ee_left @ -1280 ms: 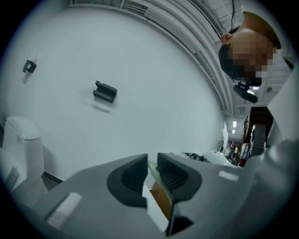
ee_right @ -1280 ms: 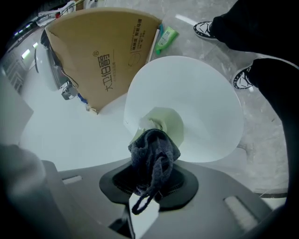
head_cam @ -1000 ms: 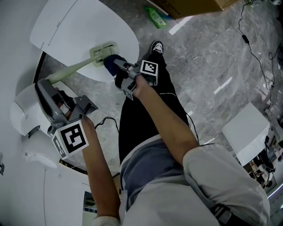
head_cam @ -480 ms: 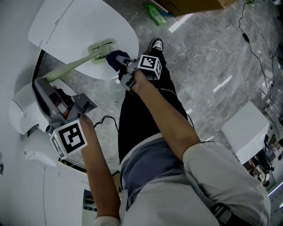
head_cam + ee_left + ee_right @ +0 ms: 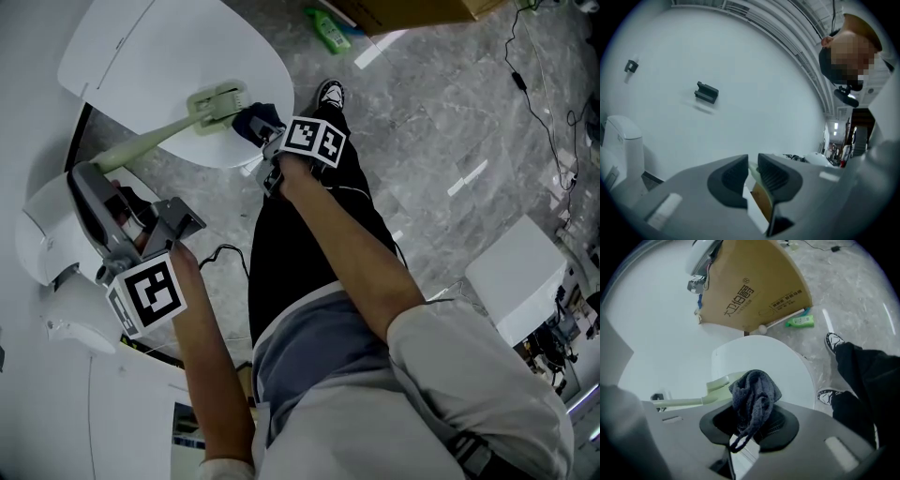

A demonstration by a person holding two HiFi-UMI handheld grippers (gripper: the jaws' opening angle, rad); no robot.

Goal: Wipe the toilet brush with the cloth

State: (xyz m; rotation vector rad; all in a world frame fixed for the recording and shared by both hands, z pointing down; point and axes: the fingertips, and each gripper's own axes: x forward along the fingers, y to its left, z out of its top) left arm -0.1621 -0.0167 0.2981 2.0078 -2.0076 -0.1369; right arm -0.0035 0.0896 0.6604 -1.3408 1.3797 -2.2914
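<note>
- The toilet brush (image 5: 150,141) is pale green, with a long straight handle and a flat, broad head (image 5: 217,101).
- Its head is over the closed white toilet lid (image 5: 159,47), and its handle goes down and to the left, to the left gripper (image 5: 751,176).
- The jaws of the left gripper are closed tightly on the end of the handle.
- The right gripper (image 5: 752,420) has its jaws clamped on the cloth (image 5: 753,392), which is dark blue and crumpled into a lump.
- The cloth is just beside the right edge of the brush head; I cannot tell if they touch.
- A cardboard box (image 5: 750,282) stands on the grey marble floor (image 5: 441,122); its inside is not visible.
- A green bottle (image 5: 800,322) lies on the floor near the box.
</note>
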